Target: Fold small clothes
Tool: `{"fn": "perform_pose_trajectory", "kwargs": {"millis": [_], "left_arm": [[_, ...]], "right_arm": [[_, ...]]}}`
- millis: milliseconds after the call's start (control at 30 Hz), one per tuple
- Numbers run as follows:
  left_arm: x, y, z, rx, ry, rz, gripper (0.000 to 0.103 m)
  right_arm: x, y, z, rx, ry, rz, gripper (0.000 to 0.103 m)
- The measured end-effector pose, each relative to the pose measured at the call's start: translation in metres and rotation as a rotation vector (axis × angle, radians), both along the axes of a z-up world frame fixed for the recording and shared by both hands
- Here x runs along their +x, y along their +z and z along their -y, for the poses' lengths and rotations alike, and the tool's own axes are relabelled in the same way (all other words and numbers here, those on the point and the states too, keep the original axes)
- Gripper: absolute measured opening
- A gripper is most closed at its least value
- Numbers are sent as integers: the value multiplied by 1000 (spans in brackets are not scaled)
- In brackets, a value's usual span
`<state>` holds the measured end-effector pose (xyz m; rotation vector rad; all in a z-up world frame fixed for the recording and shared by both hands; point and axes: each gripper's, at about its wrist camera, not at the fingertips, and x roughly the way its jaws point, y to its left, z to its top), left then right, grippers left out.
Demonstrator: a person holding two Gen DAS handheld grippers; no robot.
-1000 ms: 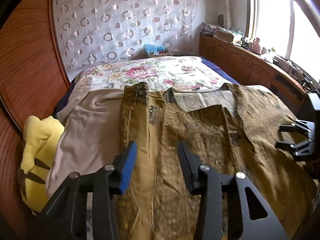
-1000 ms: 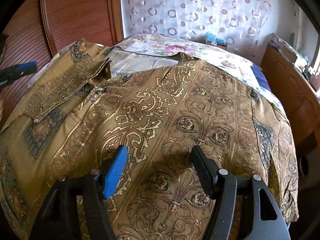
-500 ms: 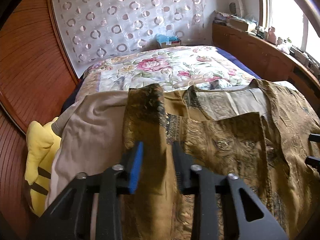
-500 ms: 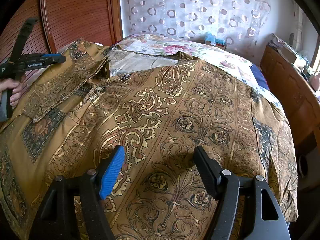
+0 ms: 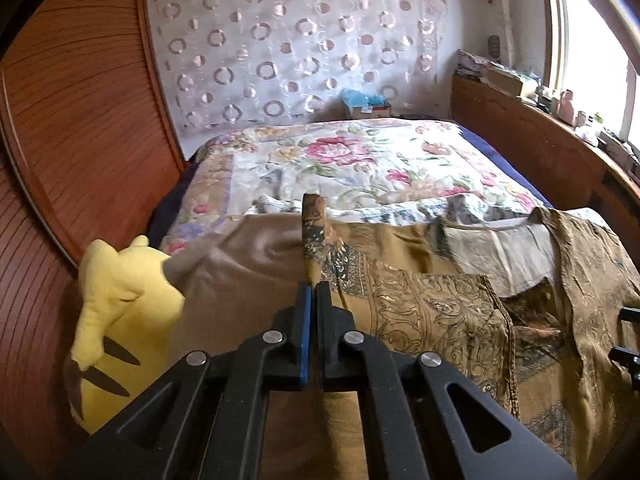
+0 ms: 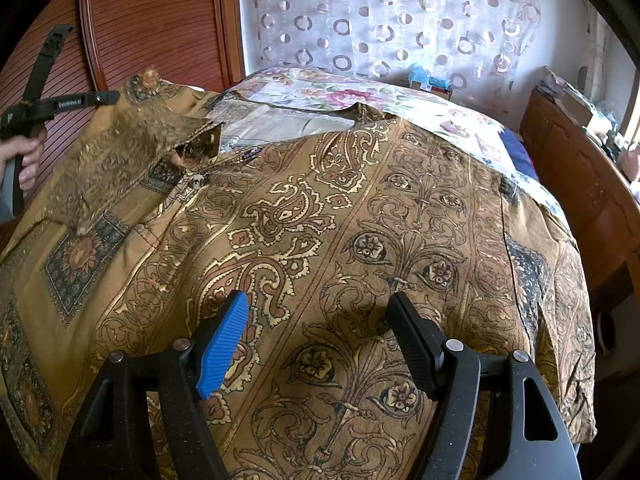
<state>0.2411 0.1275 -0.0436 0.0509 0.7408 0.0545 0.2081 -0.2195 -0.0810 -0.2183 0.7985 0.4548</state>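
Left gripper (image 5: 313, 292) jaws pinch the shirt (image 6: 340, 240) (sleeve edge); right gripper (image 6: 320, 320) jaws gape.

- The bed (image 5: 516, 184) fills the room's middle, with a dark blue sheet showing at its edges.
- A floral quilt (image 5: 352, 160) covers its far half.
- A plain beige cloth (image 5: 240, 264) lies on the near left.
- The brown patterned garment (image 6: 360, 240) is spread across the near part, overlapping the beige cloth.
- A yellow plush toy (image 5: 120, 300) sits at the left edge.
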Motion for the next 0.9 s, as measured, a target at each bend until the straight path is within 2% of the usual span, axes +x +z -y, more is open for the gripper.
{"fn": "perform_pose_trajectory", "kwargs": {"millis": [300, 400, 467, 600, 667, 733, 900], "left_arm": [[-12, 1, -10, 6, 10, 23, 5], [-28, 9, -2, 10, -6, 75, 21], [-39, 14, 4, 18, -28, 113, 38], [-60, 23, 23, 27, -86, 171, 51], [-68, 26, 31, 15, -115, 187, 68], [-76, 28, 38, -2, -141, 203, 80], [-91, 27, 61, -14, -185, 208, 81]], "right_arm": [[0, 0, 1, 0, 1, 0, 75], [0, 0, 1, 0, 1, 0, 75], [0, 0, 1, 0, 2, 0, 75], [0, 0, 1, 0, 2, 0, 75], [0, 0, 1, 0, 2, 0, 75], [0, 0, 1, 0, 2, 0, 75], [0, 0, 2, 0, 2, 0, 76]]}}
